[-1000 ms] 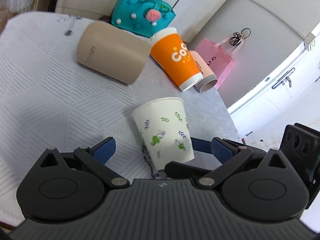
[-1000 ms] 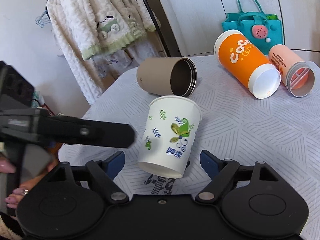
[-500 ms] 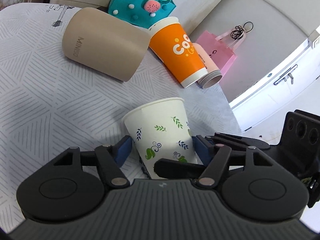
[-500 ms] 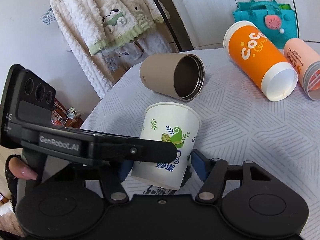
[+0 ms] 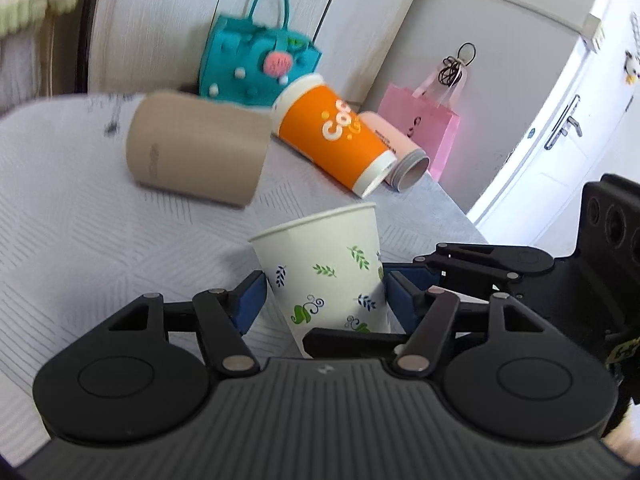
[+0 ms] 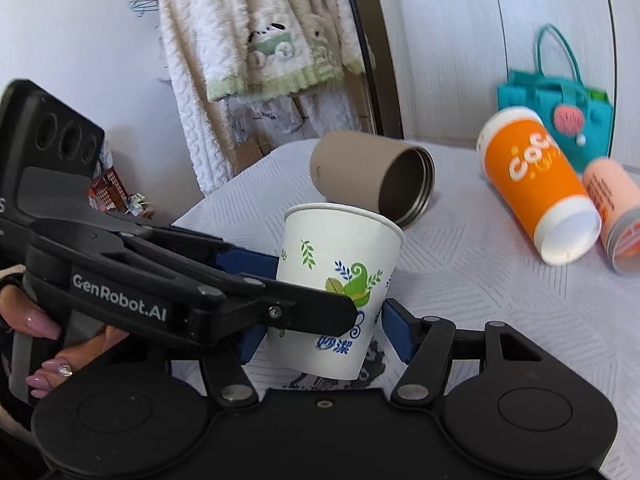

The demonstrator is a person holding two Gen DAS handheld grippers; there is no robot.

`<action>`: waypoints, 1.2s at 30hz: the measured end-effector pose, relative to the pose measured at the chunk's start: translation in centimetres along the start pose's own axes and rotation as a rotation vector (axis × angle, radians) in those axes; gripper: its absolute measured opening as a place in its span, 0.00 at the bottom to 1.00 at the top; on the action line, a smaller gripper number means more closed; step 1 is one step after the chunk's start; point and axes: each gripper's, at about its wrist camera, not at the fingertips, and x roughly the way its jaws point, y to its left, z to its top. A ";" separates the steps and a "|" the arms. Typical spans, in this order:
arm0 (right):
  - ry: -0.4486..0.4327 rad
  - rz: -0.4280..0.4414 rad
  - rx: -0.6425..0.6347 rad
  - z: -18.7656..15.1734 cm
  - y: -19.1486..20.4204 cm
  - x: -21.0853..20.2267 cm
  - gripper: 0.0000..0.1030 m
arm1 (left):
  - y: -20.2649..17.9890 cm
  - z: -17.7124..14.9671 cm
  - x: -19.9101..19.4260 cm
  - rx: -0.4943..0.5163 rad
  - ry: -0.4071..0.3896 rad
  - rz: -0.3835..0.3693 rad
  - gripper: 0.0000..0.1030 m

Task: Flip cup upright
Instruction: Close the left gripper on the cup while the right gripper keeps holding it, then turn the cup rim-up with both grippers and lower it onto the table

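A: Two tools bracket one item. State the left tool (image 5: 324, 296) condition.

B: Left tool: blue pads (image 5: 251, 300) pressed on both flanks of the white leaf-print cup (image 5: 324, 276). Jaws narrowed onto its wall, holding it.

A: Cup position?

B: Wide mouth up, narrow base down, slightly tilted. The cup sits over the white patterned table (image 5: 80, 240), near its front edge. The right wrist view shows the base (image 6: 320, 368) close above a dark printed mark on the table; contact cannot be confirmed.

A: Right tool (image 6: 320, 336) condition?

B: Right tool: one blue pad (image 6: 394, 332) just beside the cup's right flank; the other is mostly hidden behind the left tool's black finger, which crosses in front. Whether the pads press the cup cannot be determined.

A: Items behind the cup, left to right?

B: Beige tumbler (image 5: 196, 152) on its side. Then the orange cup (image 5: 332, 136) on its side, touching the tumbler. Then the pink cup (image 5: 394, 148), also lying down, just beside the orange cup. A teal handbag (image 5: 256, 68) stands behind these; a pink gift bag (image 5: 420, 128) stands right of it.
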 end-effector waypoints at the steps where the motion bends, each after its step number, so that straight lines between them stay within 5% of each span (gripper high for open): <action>1: -0.009 -0.003 -0.006 -0.1 0.1 0.1 0.65 | 0.0 -0.1 -0.3 0.023 -0.017 0.002 0.61; 8: -0.101 -0.041 -0.009 -0.5 1.1 1.1 0.64 | 1.8 -0.3 -1.1 0.033 -0.053 -0.028 0.61; 15: -0.167 -0.185 -0.226 -0.6 4.0 2.6 0.64 | 2.2 0.0 -2.3 0.119 -0.135 -0.017 0.60; 22: -0.158 -0.206 -0.250 1.2 4.4 4.1 0.64 | 2.7 -0.1 -2.1 0.185 -0.191 0.054 0.60; 36: -0.136 -0.253 -0.287 0.4 5.2 4.9 0.65 | 2.7 -0.8 -1.8 0.231 -0.190 0.047 0.58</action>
